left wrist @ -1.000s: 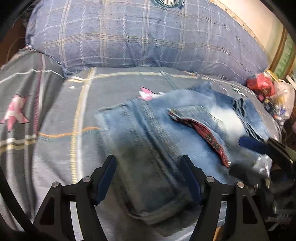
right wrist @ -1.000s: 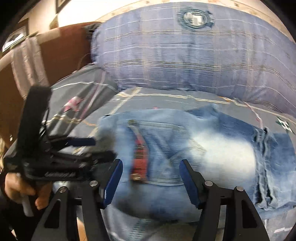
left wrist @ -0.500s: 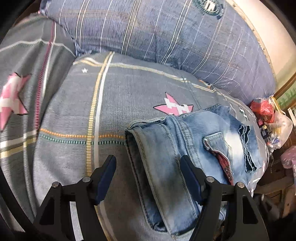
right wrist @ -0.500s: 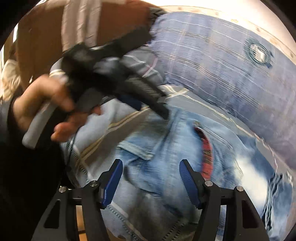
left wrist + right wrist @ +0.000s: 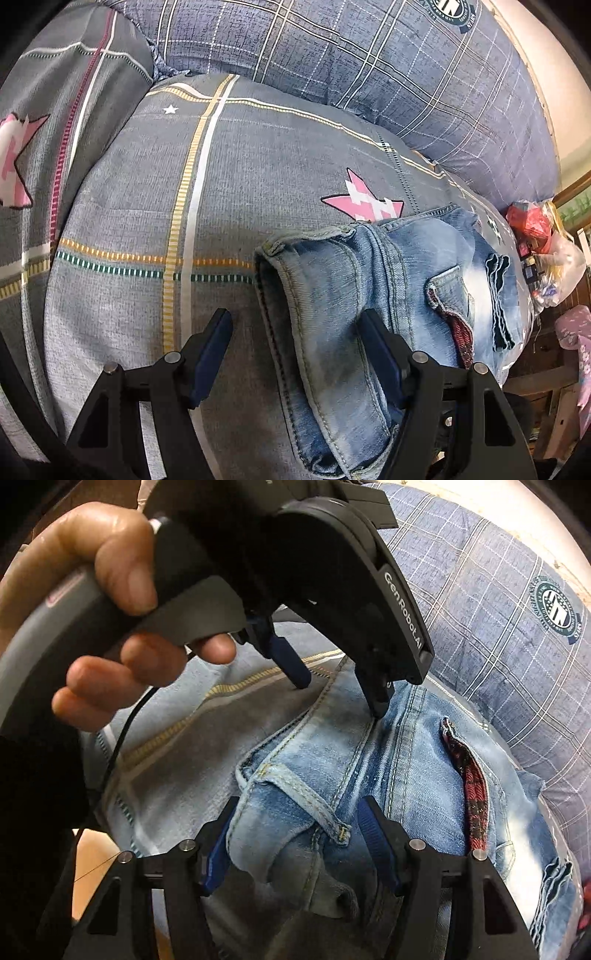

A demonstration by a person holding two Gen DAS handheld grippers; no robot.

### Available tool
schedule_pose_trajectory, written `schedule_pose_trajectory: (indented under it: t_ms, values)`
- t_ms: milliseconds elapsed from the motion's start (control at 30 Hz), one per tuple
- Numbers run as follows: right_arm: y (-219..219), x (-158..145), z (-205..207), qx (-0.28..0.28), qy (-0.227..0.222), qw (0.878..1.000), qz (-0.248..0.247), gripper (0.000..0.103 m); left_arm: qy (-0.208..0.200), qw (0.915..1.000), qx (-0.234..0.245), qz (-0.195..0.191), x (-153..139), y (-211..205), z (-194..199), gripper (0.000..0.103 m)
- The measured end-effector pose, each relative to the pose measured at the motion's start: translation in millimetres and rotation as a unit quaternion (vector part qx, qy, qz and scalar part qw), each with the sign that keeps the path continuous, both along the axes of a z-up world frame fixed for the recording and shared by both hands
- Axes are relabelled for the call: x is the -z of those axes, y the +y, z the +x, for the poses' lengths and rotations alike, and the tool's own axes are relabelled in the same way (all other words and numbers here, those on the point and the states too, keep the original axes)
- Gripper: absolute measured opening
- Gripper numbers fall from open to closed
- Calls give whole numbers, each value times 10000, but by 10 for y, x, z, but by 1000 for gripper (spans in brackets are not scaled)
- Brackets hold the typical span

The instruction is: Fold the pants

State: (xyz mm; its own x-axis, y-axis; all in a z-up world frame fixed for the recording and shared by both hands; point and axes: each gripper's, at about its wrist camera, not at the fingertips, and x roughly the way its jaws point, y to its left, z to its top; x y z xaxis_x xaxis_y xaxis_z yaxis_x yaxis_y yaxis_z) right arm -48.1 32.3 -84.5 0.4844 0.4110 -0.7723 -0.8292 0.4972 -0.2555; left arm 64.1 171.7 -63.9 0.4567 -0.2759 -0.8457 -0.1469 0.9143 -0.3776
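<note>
Light-blue jeans (image 5: 406,280) lie folded on a grey checked bedspread (image 5: 147,221), a red-lined back pocket (image 5: 471,775) showing. My left gripper (image 5: 295,325) is open and straddles the waistband edge: one finger is over the bedspread, the other over denim. In the right wrist view a hand (image 5: 122,602) holds that left gripper (image 5: 340,694), its tips just above the jeans' far edge. My right gripper (image 5: 297,812) is open low over the waistband, with a belt loop (image 5: 314,805) and bunched denim between its fingers.
A large blue plaid pillow (image 5: 369,74) lies along the far side of the bed. Plastic bags with red and mixed items (image 5: 543,251) sit beyond the bed's right edge, beside wooden furniture (image 5: 535,387). A black cable (image 5: 122,738) hangs from the left gripper.
Both grippers dropped toward the jeans' waistband end. The left view swung left, putting the jeans on its right. The right gripper rolled; the left gripper now fills the top of its view.
</note>
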Motion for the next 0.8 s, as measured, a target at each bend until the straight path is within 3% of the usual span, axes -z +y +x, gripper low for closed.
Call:
schedule_pose_trajectory:
  t_ms: [167,367,467,633,800]
  values:
    - [-14,-14,60,175,111,9996,195,59,25,10000,5,8,-5,-10,-5,72]
    - [-75,-141,138,341,337,9976,504,43,-29,9981,-233,-577,4,156,-68,72]
    - [-107,-246,152,426,381,9959,698,35,-74,9974,-267,-659,-4,171,-77,72]
    - [-177,-385,162,587,441,9926,970,30,-110,9967,-227,-775,-15,140,-78,72]
    - [-278,-546,206,788,439,9881,1247,28,-178,9923,-287,-1193,-17,192,-90,72]
